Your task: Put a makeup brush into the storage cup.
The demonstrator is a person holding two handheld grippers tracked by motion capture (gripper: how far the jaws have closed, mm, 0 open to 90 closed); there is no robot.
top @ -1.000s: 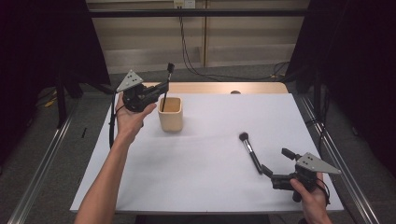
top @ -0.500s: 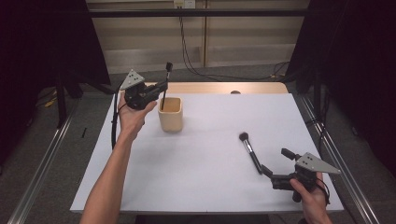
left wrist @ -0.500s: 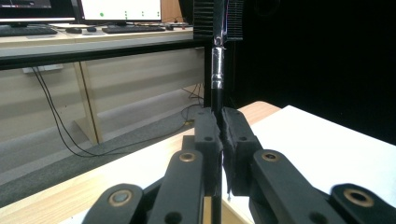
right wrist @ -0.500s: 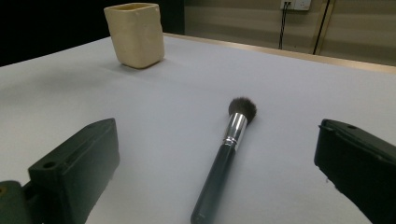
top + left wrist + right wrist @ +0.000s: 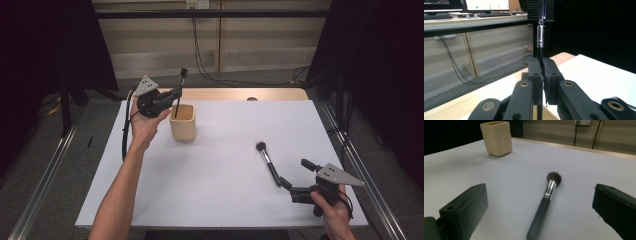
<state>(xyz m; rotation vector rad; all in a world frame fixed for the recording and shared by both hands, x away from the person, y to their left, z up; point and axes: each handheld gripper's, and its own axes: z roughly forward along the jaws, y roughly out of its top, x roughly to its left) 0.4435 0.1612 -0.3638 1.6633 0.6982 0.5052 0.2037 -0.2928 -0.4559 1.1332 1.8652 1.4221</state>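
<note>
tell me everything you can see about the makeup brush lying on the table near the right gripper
The makeup brush has a slim glossy black handle, a shiny silver metal collar and a small rounded tuft of dark bristles. It lies flat on the white table, bristles pointing away from the person toward the far side, handle end toward the right gripper. In the right gripper view it sits between the wide-open jaws, which do not touch it. Nothing but the table touches it, and the beige cup stands well apart from it.
</note>
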